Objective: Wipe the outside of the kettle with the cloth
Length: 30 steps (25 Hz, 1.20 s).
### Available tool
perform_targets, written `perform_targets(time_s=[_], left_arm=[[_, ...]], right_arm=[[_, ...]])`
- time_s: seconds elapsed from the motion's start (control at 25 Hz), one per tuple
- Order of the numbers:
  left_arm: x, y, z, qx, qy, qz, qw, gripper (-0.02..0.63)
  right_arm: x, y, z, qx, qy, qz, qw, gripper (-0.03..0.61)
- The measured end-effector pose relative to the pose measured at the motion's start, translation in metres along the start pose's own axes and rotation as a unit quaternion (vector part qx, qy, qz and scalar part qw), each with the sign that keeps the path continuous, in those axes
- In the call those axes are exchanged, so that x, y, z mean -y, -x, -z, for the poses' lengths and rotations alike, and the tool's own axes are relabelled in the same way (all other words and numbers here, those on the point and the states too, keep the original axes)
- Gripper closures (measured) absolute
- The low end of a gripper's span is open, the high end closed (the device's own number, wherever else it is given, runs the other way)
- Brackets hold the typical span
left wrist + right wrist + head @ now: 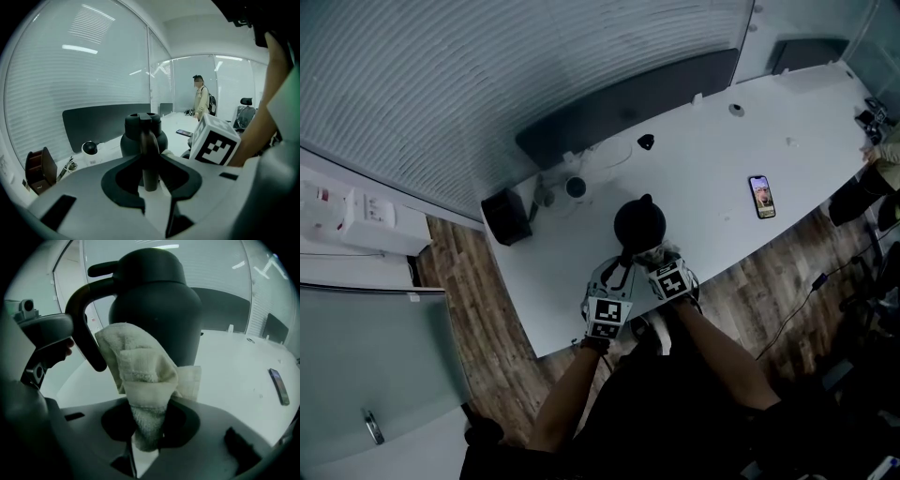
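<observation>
A black kettle (639, 223) stands on the white table (712, 169) near its front edge. My left gripper (622, 267) is shut on the kettle's handle (149, 157), which runs upright between its jaws (151, 180); the kettle's body (161, 140) and lid rise just behind. My right gripper (656, 255) is shut on a bunched cream cloth (143, 376), and the cloth lies against the kettle's side (159, 305) beside the curved handle (83, 329). Where the cloth touches the kettle is hidden behind it. The right gripper's marker cube (214, 140) shows close by on the right.
A phone (761, 196) lies on the table to the right. A dark box (506, 216), a small round device (575, 187) and a small black object (646, 142) sit toward the back, before a dark panel (628, 98). A person (202, 99) stands far off.
</observation>
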<state>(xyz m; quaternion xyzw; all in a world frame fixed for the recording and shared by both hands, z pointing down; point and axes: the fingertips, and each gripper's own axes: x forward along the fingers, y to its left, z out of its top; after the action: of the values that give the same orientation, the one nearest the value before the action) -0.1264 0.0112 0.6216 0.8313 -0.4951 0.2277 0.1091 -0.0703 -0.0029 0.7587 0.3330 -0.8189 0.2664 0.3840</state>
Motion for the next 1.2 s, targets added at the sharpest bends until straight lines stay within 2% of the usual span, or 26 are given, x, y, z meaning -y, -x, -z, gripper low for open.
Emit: perform_targets(time_s=[0.16, 0.24, 0.36, 0.48, 0.6, 0.68, 0.8, 1.04, 1.2], left_arm=[[0.001, 0.0, -0.003, -0.002, 0.011, -0.002, 0.9999, 0.502], [0.003, 0.002, -0.004, -0.006, 0.022, 0.0, 0.9997, 0.502], [0.0, 0.001, 0.0, -0.008, 0.002, -0.003, 1.0, 0.502], [-0.002, 0.0, 0.0, -0.005, -0.001, -0.01, 0.9999, 0.502], [-0.002, 0.0, 0.0, -0.008, 0.0, -0.018, 0.9998, 0.502], [-0.001, 0.001, -0.001, -0.01, 0.011, -0.02, 0.9997, 0.502], [0.001, 0.001, -0.004, -0.009, 0.019, -0.016, 0.9997, 0.502], [0.0, 0.0, -0.001, -0.01, 0.004, -0.025, 0.9996, 0.502], [0.002, 0.002, -0.002, -0.013, -0.001, -0.026, 0.9996, 0.5]], right_arm=[[0.002, 0.001, 0.002, -0.005, 0.006, -0.009, 1.0, 0.485], [-0.003, 0.022, -0.001, 0.017, 0.016, -0.02, 1.0, 0.485], [-0.012, 0.085, -0.006, 0.075, 0.017, -0.031, 0.997, 0.485], [-0.01, 0.134, -0.034, 0.124, 0.031, -0.022, 0.991, 0.485], [0.0, 0.133, -0.075, 0.148, 0.064, -0.012, 0.987, 0.485], [0.006, 0.12, -0.091, 0.148, 0.076, -0.007, 0.986, 0.485], [0.011, 0.108, -0.095, 0.142, 0.083, -0.003, 0.986, 0.485], [0.017, 0.1, -0.079, 0.117, 0.095, -0.003, 0.988, 0.485], [0.028, 0.067, -0.049, 0.067, 0.108, -0.007, 0.992, 0.485]])
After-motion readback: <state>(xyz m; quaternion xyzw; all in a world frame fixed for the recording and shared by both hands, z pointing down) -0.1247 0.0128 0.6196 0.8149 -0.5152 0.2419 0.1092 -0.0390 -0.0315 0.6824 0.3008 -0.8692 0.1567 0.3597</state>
